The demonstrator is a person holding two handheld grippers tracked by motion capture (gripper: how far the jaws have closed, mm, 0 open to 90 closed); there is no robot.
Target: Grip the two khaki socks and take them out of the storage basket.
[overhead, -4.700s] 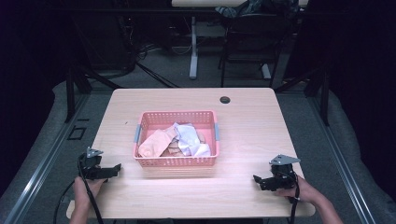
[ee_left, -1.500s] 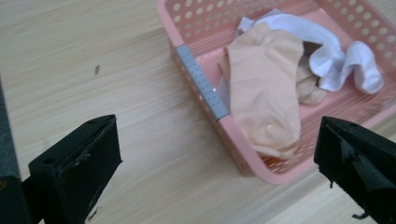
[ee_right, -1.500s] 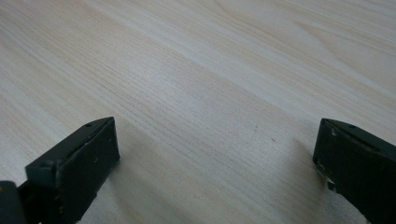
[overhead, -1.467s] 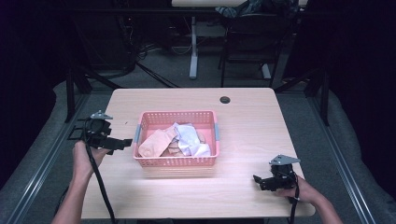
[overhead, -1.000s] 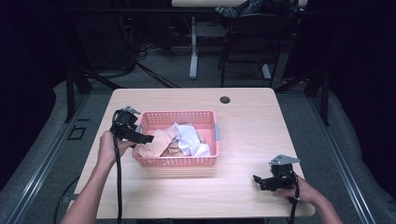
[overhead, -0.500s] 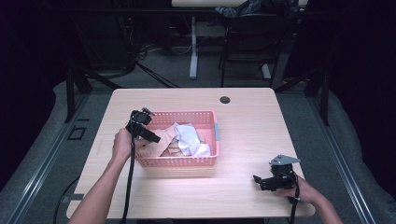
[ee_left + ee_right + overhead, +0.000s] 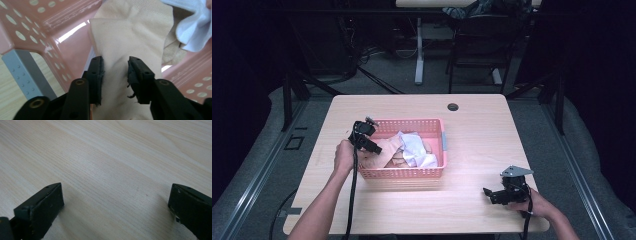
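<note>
- Left tool [image 7: 115,75] now sits inside the left end of the pink perforated plastic basket [image 7: 412,172], its jaws having just been closing, with a fold of the beige knitted cloth [image 7: 130,40] bunched between them; both pads press into the fabric, so I judge the grip to be made.
- Compared with the high view a second and a half ago, that tool has travelled from the bare worktop left of the basket, over the rim and down onto the cloth, which reads as the start of lifting the garment out.
- Beige cloth lies in the basket's left half [image 7: 387,147], partly under a crumpled white cloth [image 7: 414,150] to its right; nothing has left the basket yet.
- Right tool [image 7: 504,192] rests near the front right of the pale wooden worktop [image 7: 492,140], unmoved across the frames, its jaws spread wide over bare wood [image 7: 112,180] and holding nothing.
- Left tool's own view gives the pinch itself, the pads and the basket's grey handle [image 7: 27,67]; in the high view the hand [image 7: 344,155] covers that contact.
- High view alone gives the layout: basket centred, a small dark round grommet [image 7: 453,106] near the far edge.
</note>
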